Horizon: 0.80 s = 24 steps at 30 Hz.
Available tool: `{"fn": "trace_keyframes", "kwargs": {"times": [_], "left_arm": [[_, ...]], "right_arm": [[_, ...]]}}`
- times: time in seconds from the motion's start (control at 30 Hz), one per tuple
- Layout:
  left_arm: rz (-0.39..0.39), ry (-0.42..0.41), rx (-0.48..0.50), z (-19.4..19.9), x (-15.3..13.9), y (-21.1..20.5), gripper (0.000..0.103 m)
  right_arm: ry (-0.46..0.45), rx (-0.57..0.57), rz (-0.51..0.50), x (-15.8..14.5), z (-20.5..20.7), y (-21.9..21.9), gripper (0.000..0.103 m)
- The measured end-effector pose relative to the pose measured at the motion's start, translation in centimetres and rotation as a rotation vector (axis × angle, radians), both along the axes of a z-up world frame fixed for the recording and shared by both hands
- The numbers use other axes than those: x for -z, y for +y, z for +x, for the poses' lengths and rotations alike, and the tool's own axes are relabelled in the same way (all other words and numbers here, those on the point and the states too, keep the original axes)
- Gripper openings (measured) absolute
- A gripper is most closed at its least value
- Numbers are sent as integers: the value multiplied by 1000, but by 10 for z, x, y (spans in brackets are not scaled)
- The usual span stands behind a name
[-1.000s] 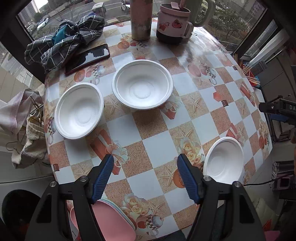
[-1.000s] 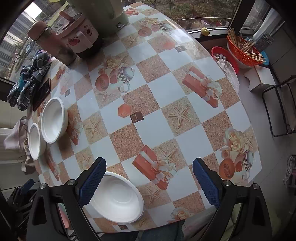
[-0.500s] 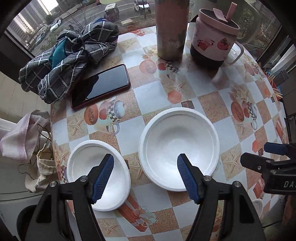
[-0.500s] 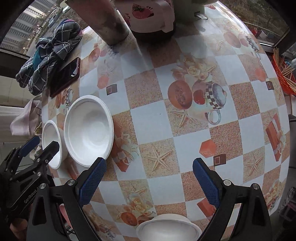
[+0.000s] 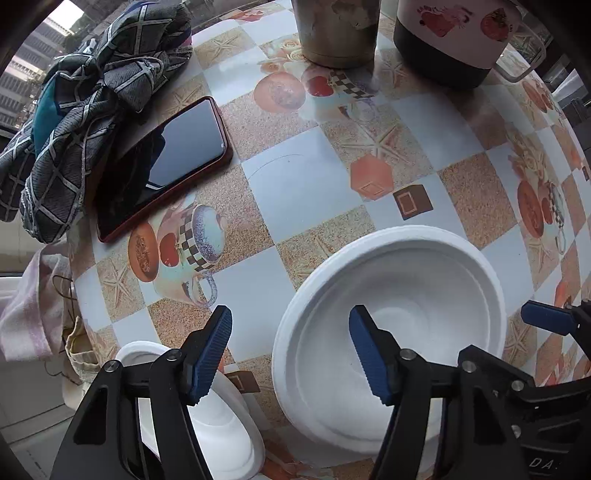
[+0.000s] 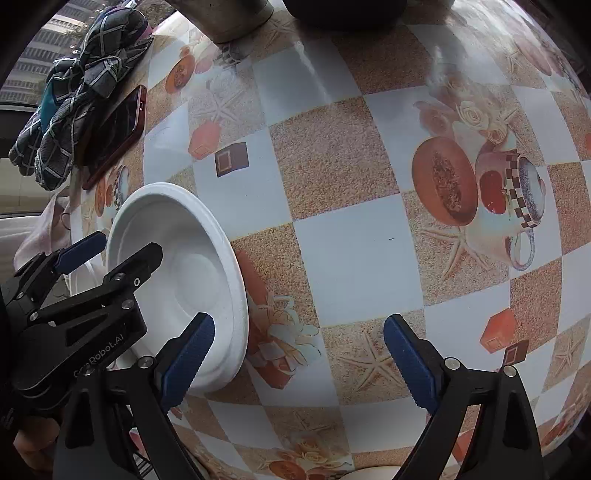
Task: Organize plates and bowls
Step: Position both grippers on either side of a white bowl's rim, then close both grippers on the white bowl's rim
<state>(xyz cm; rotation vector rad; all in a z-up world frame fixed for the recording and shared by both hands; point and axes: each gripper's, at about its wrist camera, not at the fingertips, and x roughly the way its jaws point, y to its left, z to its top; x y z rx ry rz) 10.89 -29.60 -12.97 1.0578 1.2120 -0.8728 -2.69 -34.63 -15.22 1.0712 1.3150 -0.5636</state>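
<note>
A large white bowl (image 5: 413, 295) sits on the patterned table; it also shows in the right wrist view (image 6: 184, 258). My left gripper (image 5: 290, 349) is open, its left finger outside the bowl's near-left rim and its right finger over the inside. A smaller white bowl (image 5: 221, 424) lies at the lower left, partly hidden by my left finger. My right gripper (image 6: 299, 360) is open and empty, low over the table, its left fingertip at the large bowl's near rim. The left gripper (image 6: 110, 254) shows in the right wrist view too.
A dark phone in a red case (image 5: 162, 166) lies beside a checked cloth (image 5: 85, 96) at the far left. A metal tumbler (image 5: 336, 33) and a pink mug (image 5: 454, 40) stand at the back. The table edge (image 5: 85, 306) drops off at left.
Both grippers have moved forward and down toward the large bowl. The left gripper now straddles its near-left rim; the right gripper has come in beside it. The third bowl has left view.
</note>
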Motion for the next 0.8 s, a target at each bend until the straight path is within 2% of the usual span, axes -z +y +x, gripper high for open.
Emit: {"fn": "trace_keyframes", "kwargs": {"times": [0.03,0.07,0.1,0.17,0.23,0.33,0.47,0.57,0.8], "left_arm": [[20,12,4,-1,4,-1,58],[40,23,6,-3,8,-1,48],[60,33,6,-4,11,0,42],[53,43,-2,-6,11,2,38],[49,57,-6,-8,8,3,35],[42,122,-19,-20,5,7,26],[32,112,12,-48,5,23,26],[27,128,3,-64,6,42,26],[44,101,-18,-92,6,93,26]], "right_arm": [[-1,-2,4,2,0,1,81],[2,-1,12,4,1,0,78],[2,7,15,4,0,0,75],[-22,18,23,4,0,0,68],[-46,10,49,4,1,1,46],[-42,4,85,8,0,6,22],[-23,-9,103,11,-15,17,18],[-6,-29,119,12,-30,28,18],[37,-110,123,14,-44,68,19]]}}
